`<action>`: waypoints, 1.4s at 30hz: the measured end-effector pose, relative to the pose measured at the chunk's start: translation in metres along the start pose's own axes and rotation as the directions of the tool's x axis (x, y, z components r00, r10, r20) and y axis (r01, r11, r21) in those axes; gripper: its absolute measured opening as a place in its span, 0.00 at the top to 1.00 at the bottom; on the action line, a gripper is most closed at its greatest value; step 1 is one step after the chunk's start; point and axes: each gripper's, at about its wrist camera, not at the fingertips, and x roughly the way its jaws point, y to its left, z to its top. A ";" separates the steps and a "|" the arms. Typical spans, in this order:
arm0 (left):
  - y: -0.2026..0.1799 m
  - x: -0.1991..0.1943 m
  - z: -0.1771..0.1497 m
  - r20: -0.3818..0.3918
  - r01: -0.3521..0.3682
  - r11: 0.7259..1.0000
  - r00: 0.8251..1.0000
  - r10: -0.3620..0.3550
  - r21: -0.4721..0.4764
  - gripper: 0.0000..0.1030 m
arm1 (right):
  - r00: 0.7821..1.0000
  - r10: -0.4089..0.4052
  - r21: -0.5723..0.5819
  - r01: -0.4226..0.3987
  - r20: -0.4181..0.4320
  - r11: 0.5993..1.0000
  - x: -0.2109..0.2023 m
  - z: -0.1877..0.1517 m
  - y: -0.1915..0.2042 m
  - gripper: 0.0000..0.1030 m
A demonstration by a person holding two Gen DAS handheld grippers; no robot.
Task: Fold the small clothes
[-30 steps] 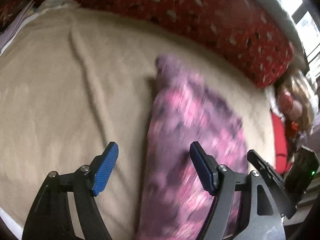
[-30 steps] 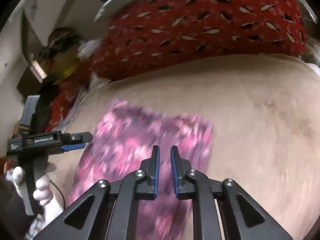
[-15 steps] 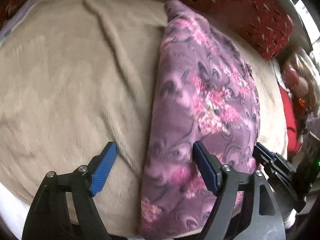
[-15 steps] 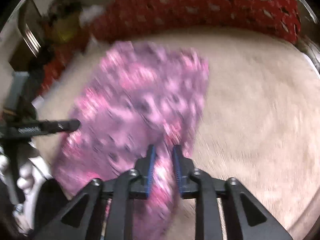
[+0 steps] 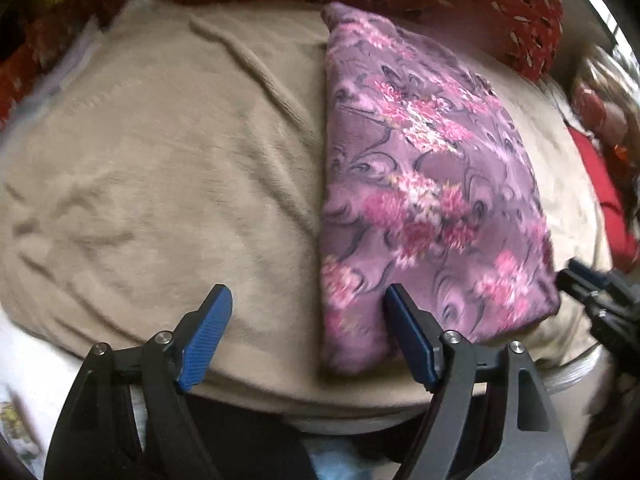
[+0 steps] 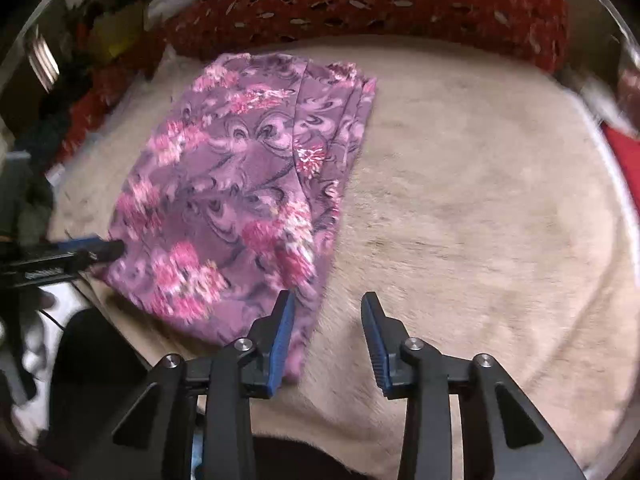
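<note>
Folded purple floral fleece garment (image 5: 424, 184) on beige plush blanket (image 5: 168, 168).
Garment lies flat near the blanket's front edge. Left hand-held gripper (image 5: 308, 328) gapes empty; right hand-held gripper (image 6: 328, 328) has just been opening, nothing between its jaws.

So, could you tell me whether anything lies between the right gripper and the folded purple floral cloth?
Nothing visible does: the right gripper hangs open at the near edge of the folded purple floral cloth, over bare beige blanket.
</note>
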 end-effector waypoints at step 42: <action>-0.043 -0.051 -0.044 0.167 -0.031 0.996 0.986 0.017 0.079 0.24 | 0.946 -0.199 0.022 0.200 0.255 0.979 -0.079 -0.060 0.056 0.09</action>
